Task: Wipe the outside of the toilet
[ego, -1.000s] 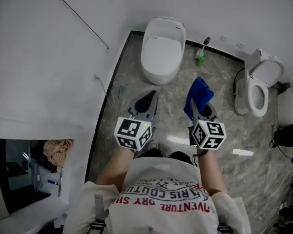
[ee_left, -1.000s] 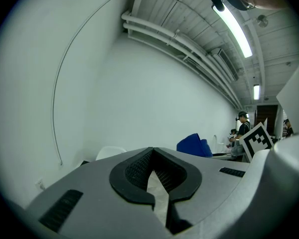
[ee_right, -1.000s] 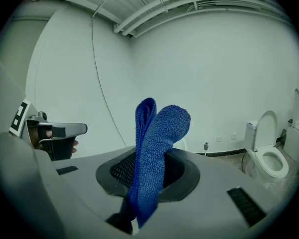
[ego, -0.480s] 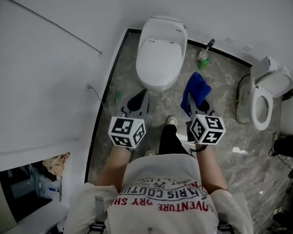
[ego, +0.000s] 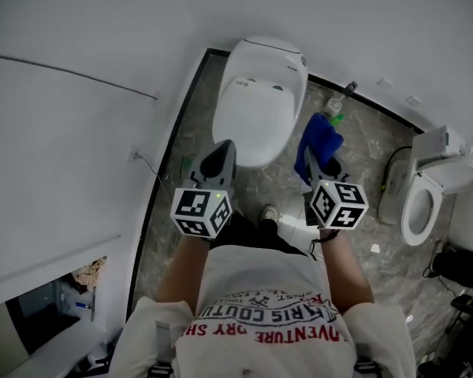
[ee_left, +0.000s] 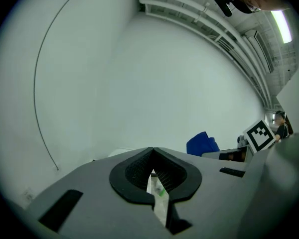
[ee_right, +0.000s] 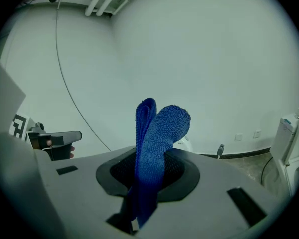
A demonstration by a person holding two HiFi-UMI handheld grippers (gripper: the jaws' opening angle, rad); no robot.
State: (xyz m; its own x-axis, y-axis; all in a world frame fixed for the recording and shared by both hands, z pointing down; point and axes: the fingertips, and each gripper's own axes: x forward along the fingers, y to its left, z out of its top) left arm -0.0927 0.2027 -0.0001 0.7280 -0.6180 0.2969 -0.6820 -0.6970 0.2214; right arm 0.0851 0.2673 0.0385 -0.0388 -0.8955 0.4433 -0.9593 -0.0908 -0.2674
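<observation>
Fingers [ee_right: 187, 176] of my right gripper [ego: 321, 168] clamped on blue cloth [ego: 318, 138], which stands up past tips. Left gripper [ego: 218, 157] fingers pressed together, nothing between. I see toilet [ego: 256, 105], lid down, against wall, just ahead of both grippers. Left tips near its front-left rim. Cloth beside toilet's right side, not touching, over marble floor [ego: 355, 164].

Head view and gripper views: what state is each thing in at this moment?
left gripper: shut, empty.
right gripper: shut on the blue cloth.
blue cloth: folded, clamped, not touching either toilet.
near toilet: lid down.
far toilet: lid up.
</observation>
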